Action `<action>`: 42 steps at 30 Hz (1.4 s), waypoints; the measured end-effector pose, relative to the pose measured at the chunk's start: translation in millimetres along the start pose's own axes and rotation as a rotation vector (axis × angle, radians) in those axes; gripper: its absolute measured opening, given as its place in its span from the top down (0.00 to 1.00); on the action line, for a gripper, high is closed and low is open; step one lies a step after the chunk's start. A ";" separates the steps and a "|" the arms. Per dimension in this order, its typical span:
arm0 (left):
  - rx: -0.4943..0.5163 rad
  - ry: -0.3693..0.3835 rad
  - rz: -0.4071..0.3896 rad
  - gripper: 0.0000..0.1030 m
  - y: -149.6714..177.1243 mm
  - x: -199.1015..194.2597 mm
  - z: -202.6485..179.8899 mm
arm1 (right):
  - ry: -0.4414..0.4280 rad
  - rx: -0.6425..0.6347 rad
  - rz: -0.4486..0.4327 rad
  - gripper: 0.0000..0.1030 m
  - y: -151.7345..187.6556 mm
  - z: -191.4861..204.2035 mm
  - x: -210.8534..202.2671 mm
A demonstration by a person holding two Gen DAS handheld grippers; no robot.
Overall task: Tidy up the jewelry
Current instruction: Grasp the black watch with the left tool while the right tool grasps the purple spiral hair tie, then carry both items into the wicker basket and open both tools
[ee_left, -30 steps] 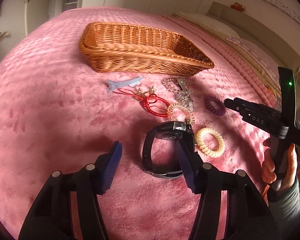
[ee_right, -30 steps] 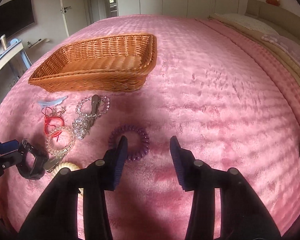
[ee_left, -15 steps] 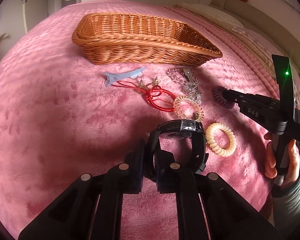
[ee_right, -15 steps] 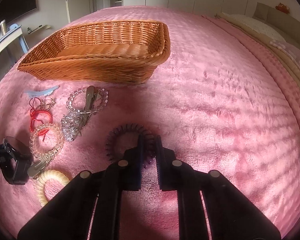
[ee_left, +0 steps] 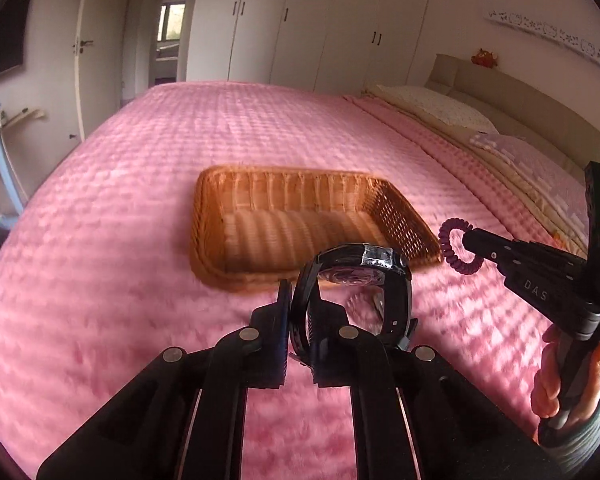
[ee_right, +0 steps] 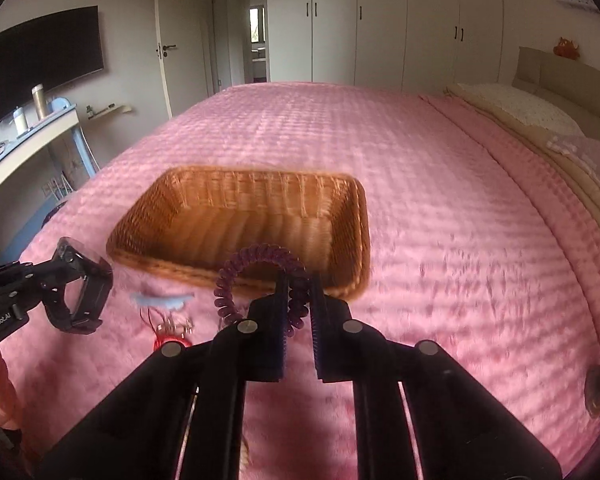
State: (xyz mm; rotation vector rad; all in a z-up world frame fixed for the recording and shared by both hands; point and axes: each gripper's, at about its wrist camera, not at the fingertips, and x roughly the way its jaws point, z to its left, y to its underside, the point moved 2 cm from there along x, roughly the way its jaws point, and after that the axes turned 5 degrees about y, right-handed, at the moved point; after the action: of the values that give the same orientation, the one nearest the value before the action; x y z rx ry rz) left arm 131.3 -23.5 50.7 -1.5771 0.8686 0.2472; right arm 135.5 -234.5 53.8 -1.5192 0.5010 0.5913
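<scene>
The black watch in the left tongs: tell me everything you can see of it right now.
The black watch is a chunky wristwatch with a dark round face under a glossy crystal and a wide, matte, rubbery-looking strap closed into a loop. It hangs clear of the pink bedspread, face tilted upward, in front of the wicker basket. The left tongs are shut on one side of its strap; nothing else touches it.

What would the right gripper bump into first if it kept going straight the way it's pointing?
Probably the wicker basket. The right gripper, holding the purple hair tie, points at its near rim, though depth is hard to judge.
</scene>
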 end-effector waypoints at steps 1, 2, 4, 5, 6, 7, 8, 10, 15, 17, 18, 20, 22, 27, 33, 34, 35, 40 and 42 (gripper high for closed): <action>-0.002 -0.006 -0.005 0.94 -10.7 5.5 2.2 | 0.002 0.000 0.000 0.92 -11.5 2.1 9.6; -0.002 -0.008 -0.008 0.94 -22.8 15.1 5.0 | -0.008 0.007 0.012 0.92 -22.0 3.9 21.6; 0.002 -0.012 -0.003 0.94 -40.3 33.5 10.1 | -0.019 0.020 0.040 0.92 -37.7 5.5 45.6; 0.001 -0.015 0.009 0.94 -47.8 44.5 13.3 | -0.019 0.024 0.058 0.92 -43.7 5.6 58.5; -0.004 -0.013 0.024 0.94 -54.5 57.3 17.1 | -0.023 0.035 0.085 0.92 -50.0 5.5 74.8; -0.011 -0.014 0.043 0.94 -61.0 71.7 20.7 | -0.032 0.044 0.111 0.92 -52.7 6.9 89.4; -0.013 -0.020 0.061 0.94 -65.6 84.6 23.5 | -0.043 0.052 0.139 0.92 -55.7 7.1 103.0; -0.012 -0.040 0.094 0.94 -70.2 107.9 27.8 | -0.040 0.065 0.187 0.92 -57.9 7.3 127.2; -0.017 -0.070 0.178 0.94 -68.9 149.5 36.7 | -0.035 0.076 0.261 0.92 -49.6 8.8 158.9; -0.022 -0.082 0.199 0.93 -63.5 156.1 37.2 | -0.035 0.073 0.282 0.92 -46.2 9.2 167.1; -0.029 -0.081 0.208 0.93 -62.4 160.0 39.6 | -0.031 0.074 0.291 0.92 -43.5 9.7 170.1; -0.035 -0.085 0.221 0.91 -59.6 164.5 40.3 | -0.040 0.092 0.302 0.91 -39.6 8.3 172.6; -0.038 -0.092 0.219 0.89 -58.9 165.1 40.7 | -0.043 0.100 0.311 0.91 -37.4 6.5 173.2; -0.033 -0.072 0.202 0.64 -59.7 149.3 40.4 | -0.063 0.114 0.326 0.89 -35.3 6.8 167.2; -0.038 0.013 0.159 0.59 -53.1 101.1 37.5 | -0.067 0.107 0.253 0.77 -38.6 7.4 120.6; -0.042 0.033 0.143 0.59 -51.7 89.2 36.5 | -0.069 0.105 0.236 0.77 -38.8 7.4 110.3; -0.044 0.052 0.124 0.59 -49.9 74.9 34.9 | -0.075 0.103 0.215 0.77 -38.4 7.4 96.6; -0.027 0.113 0.040 0.59 -36.6 14.1 23.2 | -0.123 0.078 0.109 0.76 -24.3 9.3 28.7; -0.027 0.137 0.017 0.59 -24.7 -7.1 18.2 | -0.144 0.076 0.077 0.75 -13.5 9.6 6.8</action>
State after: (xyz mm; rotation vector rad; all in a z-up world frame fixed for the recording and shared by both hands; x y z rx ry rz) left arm 148.2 -4.9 69.8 -1.6261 0.9887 0.1650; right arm 148.8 -224.1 59.9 -1.3789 0.4675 0.7276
